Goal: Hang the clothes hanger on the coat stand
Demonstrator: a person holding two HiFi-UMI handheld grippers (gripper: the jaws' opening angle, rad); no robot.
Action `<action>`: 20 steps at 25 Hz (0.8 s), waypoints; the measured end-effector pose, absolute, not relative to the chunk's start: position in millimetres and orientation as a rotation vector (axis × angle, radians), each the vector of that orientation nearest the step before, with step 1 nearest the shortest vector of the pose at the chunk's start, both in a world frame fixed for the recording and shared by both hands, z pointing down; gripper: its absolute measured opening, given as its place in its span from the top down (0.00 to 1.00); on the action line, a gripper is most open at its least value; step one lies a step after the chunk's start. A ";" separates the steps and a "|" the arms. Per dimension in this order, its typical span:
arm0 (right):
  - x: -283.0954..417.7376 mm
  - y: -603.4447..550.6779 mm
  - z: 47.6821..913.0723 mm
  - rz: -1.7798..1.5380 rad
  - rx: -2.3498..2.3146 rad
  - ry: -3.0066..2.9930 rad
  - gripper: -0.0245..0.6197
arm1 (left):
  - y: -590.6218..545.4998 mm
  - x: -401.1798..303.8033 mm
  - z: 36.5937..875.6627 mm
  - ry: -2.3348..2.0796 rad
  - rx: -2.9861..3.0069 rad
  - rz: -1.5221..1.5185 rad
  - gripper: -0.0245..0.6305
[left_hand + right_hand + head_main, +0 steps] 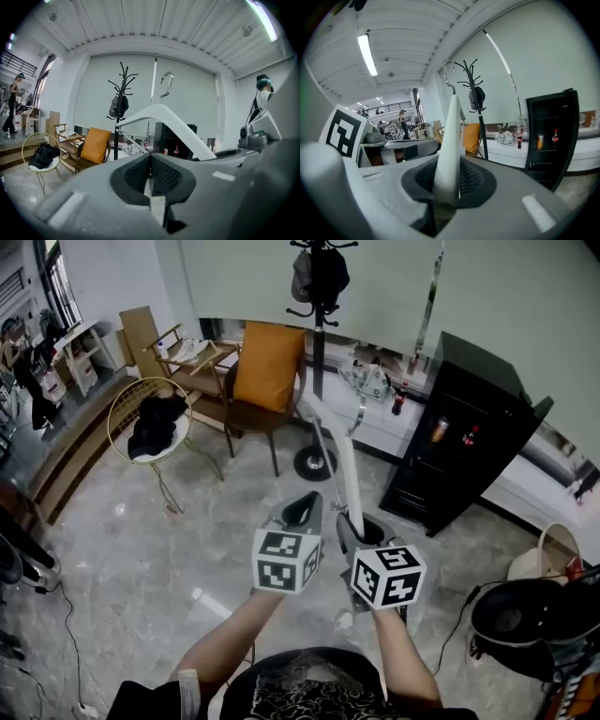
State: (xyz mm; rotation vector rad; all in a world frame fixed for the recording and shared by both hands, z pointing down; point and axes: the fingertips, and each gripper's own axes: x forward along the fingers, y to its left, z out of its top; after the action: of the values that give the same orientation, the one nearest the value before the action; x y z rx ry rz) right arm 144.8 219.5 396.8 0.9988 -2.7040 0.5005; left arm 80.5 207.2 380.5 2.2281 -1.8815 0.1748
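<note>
A white plastic clothes hanger [339, 457] rises from my right gripper [361, 529], which is shut on the end of one hanger arm. In the right gripper view that arm [450, 136] stands up between the dark pads, and its metal hook [449, 70] shows above. The black coat stand [319, 334] stands ahead with a dark bag hung on it, and its round base [313, 463] rests on the marble floor. My left gripper [302, 510] is beside the right one, shut, with nothing between its pads [164, 174]. The hanger [173, 123] crosses in front of it.
A chair with an orange cushion [269, 367] stands left of the stand. A round gold chair [120, 406] holds black clothes. A black cabinet [459, 446] stands at the right against a white ledge [380, 423]. Cables and a black round device [525, 620] lie at the lower right.
</note>
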 end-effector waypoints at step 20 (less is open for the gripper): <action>194.4 54.4 403.0 0.520 0.805 -2.738 0.85 | 59.7 129.9 383.6 -1.994 2.074 0.208 0.95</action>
State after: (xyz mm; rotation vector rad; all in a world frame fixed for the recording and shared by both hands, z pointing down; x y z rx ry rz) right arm 194.4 54.4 403.0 0.8054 -2.7382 0.5202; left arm 129.9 59.7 383.6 2.0743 -1.9936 0.2084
